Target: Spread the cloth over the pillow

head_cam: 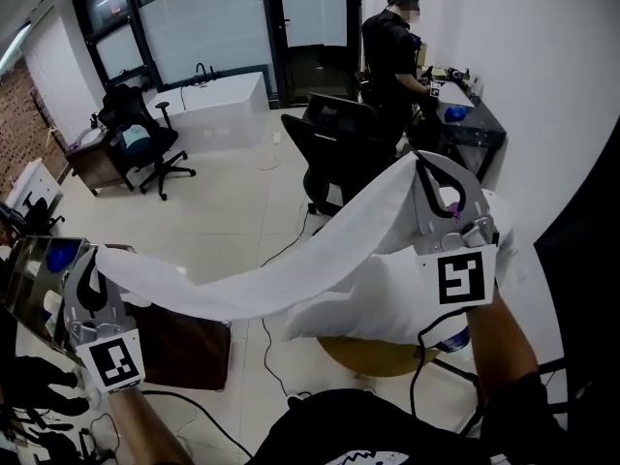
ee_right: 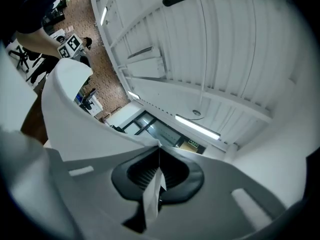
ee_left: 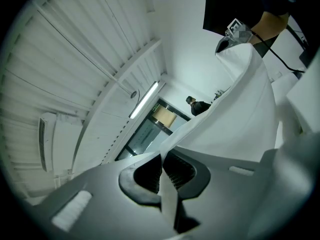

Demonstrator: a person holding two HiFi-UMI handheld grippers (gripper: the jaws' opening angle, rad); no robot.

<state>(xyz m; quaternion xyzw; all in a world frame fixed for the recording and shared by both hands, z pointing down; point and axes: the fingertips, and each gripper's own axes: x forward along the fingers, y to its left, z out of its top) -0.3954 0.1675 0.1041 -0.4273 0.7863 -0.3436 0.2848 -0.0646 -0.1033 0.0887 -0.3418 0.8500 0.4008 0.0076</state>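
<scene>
A white cloth point(head_cam: 281, 274) hangs stretched in the air between my two grippers, sagging in the middle. My left gripper point(head_cam: 94, 260) at the lower left is shut on one corner of it, and that corner shows pinched between the jaws in the left gripper view point(ee_left: 162, 161). My right gripper point(head_cam: 428, 168) is raised at the right and shut on the other corner point(ee_right: 159, 151). A white pillow point(head_cam: 387, 303) lies under the right part of the cloth on a round wooden stool point(head_cam: 373, 356). The cloth hangs above the pillow and hides its top edge.
A brown box point(head_cam: 184, 342) stands on the floor at the lower left. Black office chairs point(head_cam: 334, 148) point(head_cam: 140, 143) stand further back. A person in black point(head_cam: 392, 56) stands at a desk point(head_cam: 475, 114) by the right wall. Cables point(head_cam: 276, 356) run over the floor.
</scene>
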